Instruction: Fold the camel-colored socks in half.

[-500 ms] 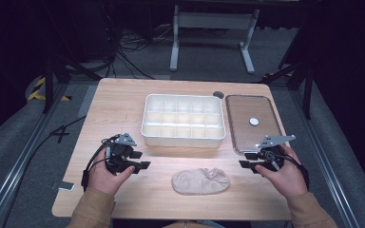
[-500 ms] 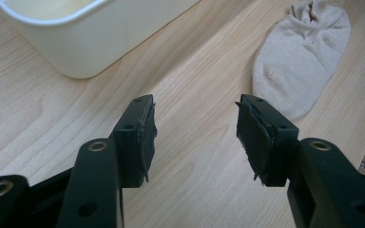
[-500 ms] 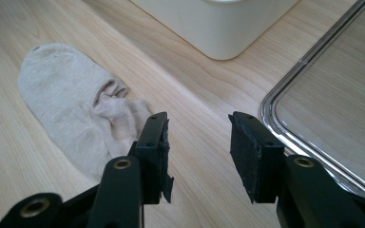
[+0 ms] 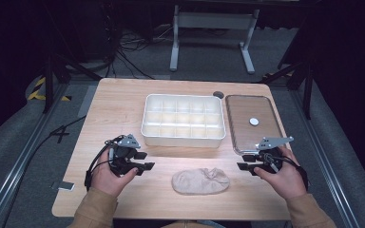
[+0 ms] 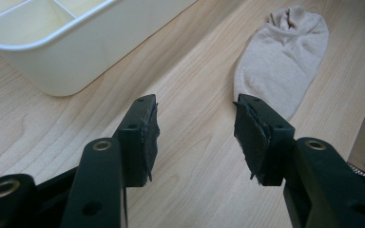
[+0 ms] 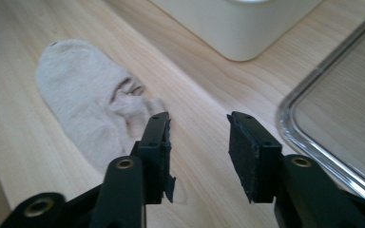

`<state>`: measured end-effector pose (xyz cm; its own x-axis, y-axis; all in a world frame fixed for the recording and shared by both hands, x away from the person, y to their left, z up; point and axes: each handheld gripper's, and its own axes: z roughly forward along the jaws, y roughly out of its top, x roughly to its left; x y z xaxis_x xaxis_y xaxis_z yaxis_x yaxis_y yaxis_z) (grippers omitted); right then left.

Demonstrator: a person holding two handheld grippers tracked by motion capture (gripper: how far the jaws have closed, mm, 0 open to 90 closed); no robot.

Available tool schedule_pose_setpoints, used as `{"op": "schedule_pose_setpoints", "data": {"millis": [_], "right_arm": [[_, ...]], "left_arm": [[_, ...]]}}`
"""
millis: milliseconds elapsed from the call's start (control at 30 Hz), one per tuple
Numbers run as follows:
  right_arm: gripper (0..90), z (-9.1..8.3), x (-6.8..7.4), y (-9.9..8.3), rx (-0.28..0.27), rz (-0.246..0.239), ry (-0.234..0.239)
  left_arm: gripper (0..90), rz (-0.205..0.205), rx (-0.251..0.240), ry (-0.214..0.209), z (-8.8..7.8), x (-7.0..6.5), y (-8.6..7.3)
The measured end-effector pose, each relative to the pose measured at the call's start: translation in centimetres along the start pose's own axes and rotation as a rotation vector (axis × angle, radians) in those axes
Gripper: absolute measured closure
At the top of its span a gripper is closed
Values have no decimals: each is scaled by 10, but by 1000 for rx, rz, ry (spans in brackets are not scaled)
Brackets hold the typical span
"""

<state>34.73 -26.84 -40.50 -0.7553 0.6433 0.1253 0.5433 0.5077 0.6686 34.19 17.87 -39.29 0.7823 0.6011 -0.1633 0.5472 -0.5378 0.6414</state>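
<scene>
you are at the very start here: the sock point(image 4: 200, 181) lies flat and untouched on the table point(image 4: 123, 99), near its front edge, between your two hands and in front of the white divided box point(image 4: 183, 120). your left gripper point(image 4: 145, 160) rests on the wood to the sock's left, jaws spread apart with nothing between them; in the left gripper view the sock point(image 5: 281, 61) sits just beyond the right-hand jaw, apart from it. your right gripper point(image 4: 245, 161) sits on the other side, beside the clear lid point(image 4: 253, 121), its jaws also parted and empty, with the sock point(image 6: 92, 102) just ahead of the left-hand jaw. every compartment of the box looks empty. so nothing is done yet, as far as i can judge: reaching in, pinching the sock, and whatever folding or stowing you mean to do all remain ahead of you.
</scene>
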Motion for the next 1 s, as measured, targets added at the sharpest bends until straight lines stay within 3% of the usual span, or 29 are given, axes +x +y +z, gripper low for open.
{"op": "schedule_pose_setpoints", "data": {"millis": [200,300,433,700,1000], "right_arm": [[796,5,14,5,33,-55,46],[893,7,19,7,43,-78,70],[897,16,24,6,58,-82,95],[897,33,34,7,95,-105,127],[897,53,44,2,153,-132,143]], "left_arm": [[517,23,9,-32,5,-9,4],[520,53,14,-35,10,-16,6],[517,56,17,-65,21,-23,6],[506,69,39,-79,33,-27,6],[511,103,109,-94,57,-40,6]]}}
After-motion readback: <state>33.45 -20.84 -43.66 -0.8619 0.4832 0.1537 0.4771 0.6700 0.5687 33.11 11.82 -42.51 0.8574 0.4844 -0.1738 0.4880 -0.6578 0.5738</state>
